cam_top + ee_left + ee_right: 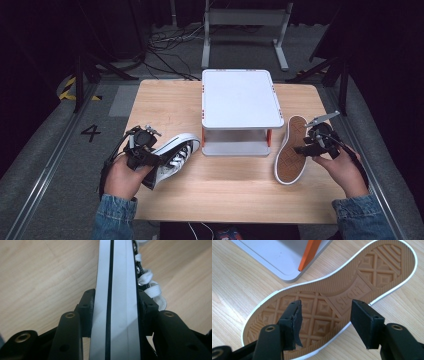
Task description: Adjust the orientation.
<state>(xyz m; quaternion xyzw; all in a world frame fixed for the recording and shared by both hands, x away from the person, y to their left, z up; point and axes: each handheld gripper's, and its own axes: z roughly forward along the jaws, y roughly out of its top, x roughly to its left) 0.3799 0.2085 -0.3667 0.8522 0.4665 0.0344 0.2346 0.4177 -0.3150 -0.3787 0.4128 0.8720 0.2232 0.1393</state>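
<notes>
A pale wood-grain table is seen. At its 12 o'clock, a white-topped grey shelf with orange posts is seen. At 9 o'clock, a black sneaker with white laces and a white rubber band crossed by a thin black stripe is shown. At 3 o'clock, a tan sole edged in white is shown, patterned with diamonds and ribs and lettered "SPORT". Both grippers are black, and blue denim sleeves are worn.
</notes>
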